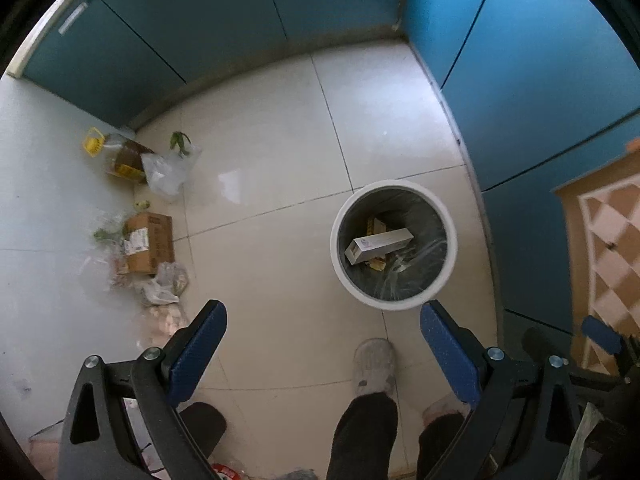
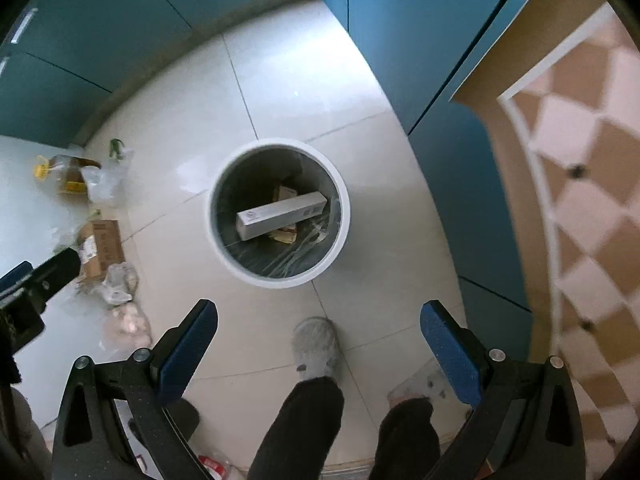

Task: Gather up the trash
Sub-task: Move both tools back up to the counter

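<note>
Two grippers hang over one white bin (image 1: 394, 244): the left gripper (image 1: 323, 322) and right gripper (image 2: 319, 322) both stand wide apart with nothing between their fingers. The bin holds one long white box (image 2: 280, 215) atop smaller yellowish scraps. One cardboard box (image 1: 150, 242), one oil bottle (image 1: 126, 158) and several plastic bags lie on the pale tiled floor (image 1: 272, 132), beside teal cabinets (image 1: 520, 64).

The round white plastic bin (image 2: 335, 240) has a dark grey inside and holds a long pale grey carton (image 2: 280, 214). Flat teal cabinet doors (image 1: 192, 12) line the cream tiled floor (image 1: 272, 140). The wooden panel (image 2: 580, 200) bears a tan-and-pink diamond pattern.
</note>
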The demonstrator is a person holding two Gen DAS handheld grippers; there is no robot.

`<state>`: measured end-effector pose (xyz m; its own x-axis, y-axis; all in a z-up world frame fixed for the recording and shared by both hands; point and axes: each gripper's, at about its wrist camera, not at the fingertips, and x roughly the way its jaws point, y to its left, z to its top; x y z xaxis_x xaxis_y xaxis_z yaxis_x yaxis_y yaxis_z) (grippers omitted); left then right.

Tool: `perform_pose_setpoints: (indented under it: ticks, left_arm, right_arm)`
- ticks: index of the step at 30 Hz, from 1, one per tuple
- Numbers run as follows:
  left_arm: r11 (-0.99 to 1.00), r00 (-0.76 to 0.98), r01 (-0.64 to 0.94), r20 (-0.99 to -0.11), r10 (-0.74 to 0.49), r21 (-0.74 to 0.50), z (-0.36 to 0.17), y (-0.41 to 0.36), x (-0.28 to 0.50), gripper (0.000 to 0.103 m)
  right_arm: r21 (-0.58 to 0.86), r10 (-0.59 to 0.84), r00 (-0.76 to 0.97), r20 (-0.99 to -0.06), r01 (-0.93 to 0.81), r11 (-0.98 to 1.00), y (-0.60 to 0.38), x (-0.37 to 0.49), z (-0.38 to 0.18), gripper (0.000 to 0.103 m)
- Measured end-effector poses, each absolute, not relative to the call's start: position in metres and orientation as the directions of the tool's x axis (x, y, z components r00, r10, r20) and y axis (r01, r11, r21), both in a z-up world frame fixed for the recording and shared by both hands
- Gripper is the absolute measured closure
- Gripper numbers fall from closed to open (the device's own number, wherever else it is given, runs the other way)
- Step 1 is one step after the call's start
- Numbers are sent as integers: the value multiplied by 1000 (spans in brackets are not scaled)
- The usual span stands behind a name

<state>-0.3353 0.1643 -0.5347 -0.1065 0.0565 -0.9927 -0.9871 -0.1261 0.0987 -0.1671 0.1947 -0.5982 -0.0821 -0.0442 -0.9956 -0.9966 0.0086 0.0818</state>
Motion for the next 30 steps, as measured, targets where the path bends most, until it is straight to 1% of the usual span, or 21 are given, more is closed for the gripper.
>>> perform_pose_setpoints:
  ticks: [6,10,14,20,23,24,27,30]
  left_arm:
    - [-116,-116,-988,-987,113,103,-448,136,-333,4]
    - [-114,-82,-991,-987,136,67,-404,117,-330,4]
    - [-86,-59,-995,-984,170,45,-362,100,-323,4]
    - [-48,-61,-998,-971,231,51,-307,82,-311,4]
    - [-32,-56,-998,-959,277,49,-278,79,-297,4]
    - [-18,-59,-998,-952,302,56,-268,81,-286,0]
    - [20,-42,-998,-935,353,52,-242,85,-257,0]
    - [120,-8,-991,-920,392,60,-223,92,-195,0]
  right_arm:
    - [101,39,-102,-994,-995,-23,172,-167,-485,1]
    - [110,85,-113,-990,-993,-37,155,-163,-415,1]
    - [112,119,-117,-986,-993,-48,139,-162,-358,1]
    - [153,165,-157,-974,-987,-40,116,-152,-292,1]
    - [209,186,-209,-960,-978,-23,108,-142,-267,1]
    - [231,199,-229,-953,-973,-15,105,-137,-258,1]
    - [275,235,-264,-935,-961,12,97,-114,-233,1]
    - [310,284,-280,-917,-949,66,87,-73,-210,1]
